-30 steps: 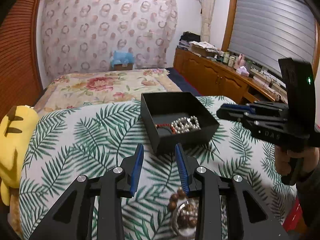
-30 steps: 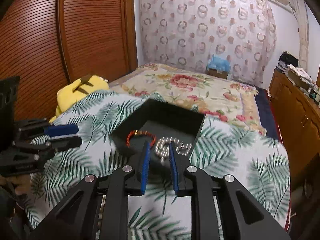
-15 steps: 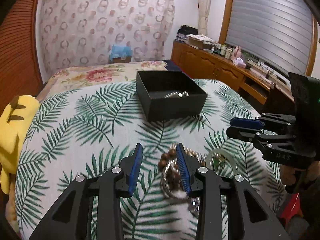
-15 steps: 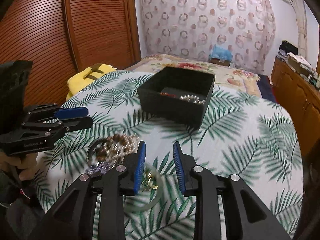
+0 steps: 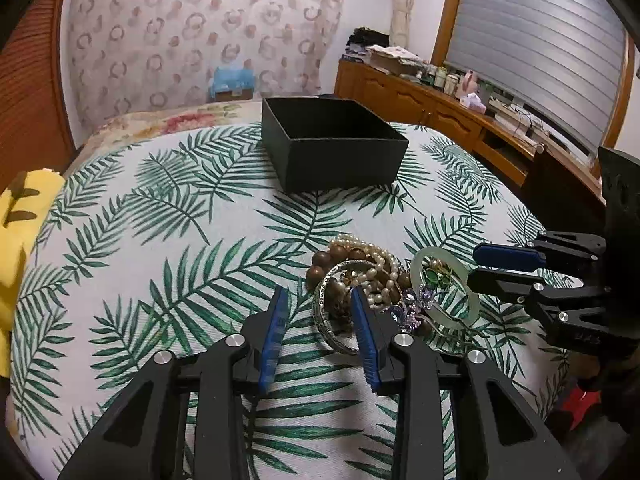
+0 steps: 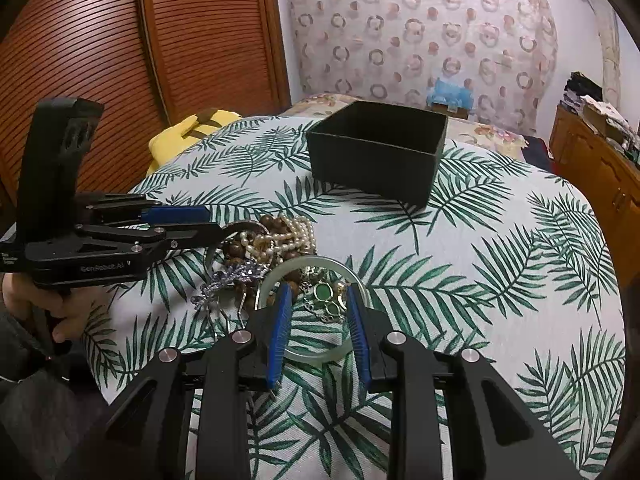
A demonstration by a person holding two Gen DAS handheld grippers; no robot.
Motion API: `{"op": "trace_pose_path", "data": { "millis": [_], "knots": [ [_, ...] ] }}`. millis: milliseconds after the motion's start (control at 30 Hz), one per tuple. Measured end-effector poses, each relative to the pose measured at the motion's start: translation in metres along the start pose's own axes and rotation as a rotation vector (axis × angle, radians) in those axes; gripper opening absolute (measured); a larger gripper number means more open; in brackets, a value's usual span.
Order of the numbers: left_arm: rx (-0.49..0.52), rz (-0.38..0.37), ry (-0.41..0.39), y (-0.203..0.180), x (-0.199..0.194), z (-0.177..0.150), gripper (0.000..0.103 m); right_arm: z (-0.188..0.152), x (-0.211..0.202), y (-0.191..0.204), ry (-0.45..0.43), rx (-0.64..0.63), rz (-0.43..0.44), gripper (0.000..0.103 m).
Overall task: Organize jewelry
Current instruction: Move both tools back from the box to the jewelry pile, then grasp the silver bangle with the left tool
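A heap of jewelry lies on the palm-leaf cloth: a silver bangle, brown wooden beads, pearl strands, a purple crystal hair clip and a pale jade bangle with green earrings inside. My left gripper is open and empty, low over the silver bangle. My right gripper is open and empty, over the jade bangle. The heap also shows in the right wrist view. The black box stands beyond the heap; its inside is hidden.
The cloth-covered table drops off at its edges. A yellow plush lies at the left. A bed is behind the box, and a wooden cabinet runs along the right wall.
Both grippers have pulled back from the black box and dropped low over the jewelry heap. The box's contents have gone out of sight. Both stayed open.
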State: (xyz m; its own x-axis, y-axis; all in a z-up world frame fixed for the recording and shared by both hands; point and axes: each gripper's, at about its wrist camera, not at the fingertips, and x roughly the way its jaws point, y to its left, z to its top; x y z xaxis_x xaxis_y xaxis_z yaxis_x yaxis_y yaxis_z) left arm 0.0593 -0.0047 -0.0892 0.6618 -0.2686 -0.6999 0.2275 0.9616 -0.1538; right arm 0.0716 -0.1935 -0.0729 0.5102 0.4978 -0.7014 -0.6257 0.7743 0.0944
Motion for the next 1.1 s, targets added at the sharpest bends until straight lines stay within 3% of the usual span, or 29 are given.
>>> {"op": "trace_pose_path", "data": {
  "millis": [367, 1100],
  "knots": [
    [0.004, -0.016, 0.032, 0.001, 0.015, 0.008, 0.006, -0.004, 0.003, -0.009, 0.016, 0.014, -0.004, 0.031],
    [0.007, 0.114, -0.128, 0.001, -0.013, 0.018, 0.005, -0.009, 0.006, -0.011, 0.021, 0.015, -0.003, 0.033]
  ]
}}
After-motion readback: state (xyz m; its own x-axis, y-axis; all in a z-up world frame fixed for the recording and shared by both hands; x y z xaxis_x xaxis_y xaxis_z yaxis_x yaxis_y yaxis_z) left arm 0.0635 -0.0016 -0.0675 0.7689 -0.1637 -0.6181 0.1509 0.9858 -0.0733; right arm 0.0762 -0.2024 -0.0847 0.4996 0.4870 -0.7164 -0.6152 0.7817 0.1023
